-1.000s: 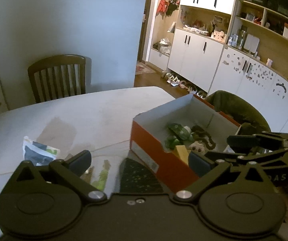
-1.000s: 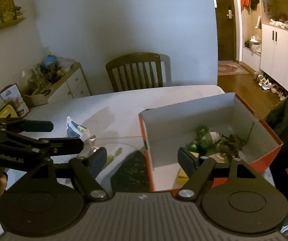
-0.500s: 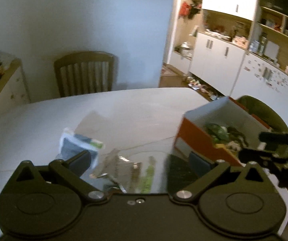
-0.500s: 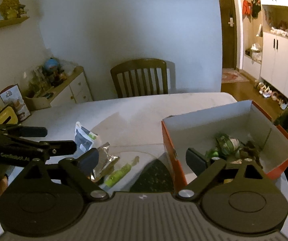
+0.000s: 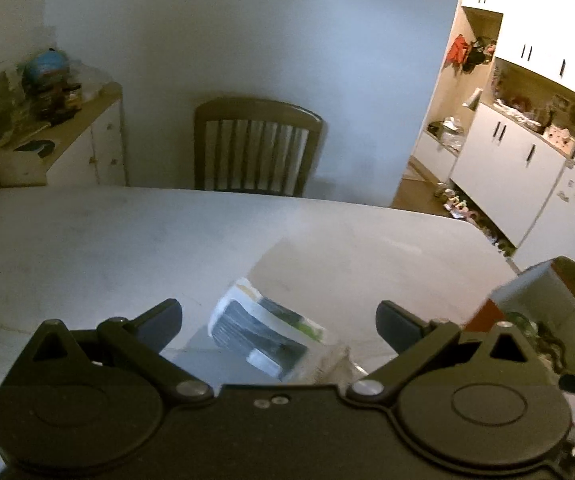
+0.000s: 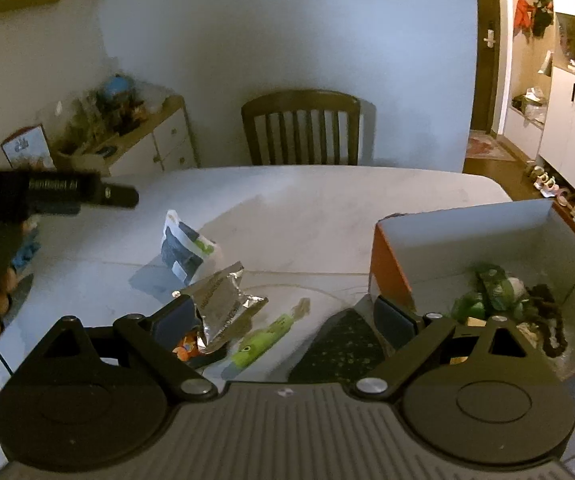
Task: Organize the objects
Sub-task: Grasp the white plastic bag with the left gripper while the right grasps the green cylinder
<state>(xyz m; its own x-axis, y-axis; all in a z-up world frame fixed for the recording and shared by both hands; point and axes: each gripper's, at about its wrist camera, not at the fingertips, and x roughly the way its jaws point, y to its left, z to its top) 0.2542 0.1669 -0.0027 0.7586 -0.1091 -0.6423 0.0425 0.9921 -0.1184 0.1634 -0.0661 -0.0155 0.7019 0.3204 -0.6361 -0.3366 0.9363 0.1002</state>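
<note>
On my screens, largest first: the white counter [image 6: 327, 200], with a wooden chair [image 6: 301, 128] behind it. Next, an open cardboard box [image 6: 467, 232], orange outside and pale grey inside, standing at the counter's right end; it holds a jumble of green packets [image 6: 491, 292], a dark beaded string [image 6: 551, 320] and something yellow, mostly hidden behind my right fingers. Loose on the counter left of the box: a white pouch [image 6: 185, 248] with a dark blue panel and a green stripe, lying tilted; a crumpled silver foil packet [image 6: 223, 304] just in front of it, with an orange scrap under its near edge; a slim lime-green wrapper [image 6: 265, 336] beside the foil; a dark speckled mat [image 6: 339, 344] against the box's front. My right gripper [image 6: 287, 320] is released, its fingers having just spread wide, nothing between them, above the foil and wrapper. My left gripper [image 5: 279, 316] is likewise spread and empty, poised over the white pouch [image 5: 263, 332].
</note>
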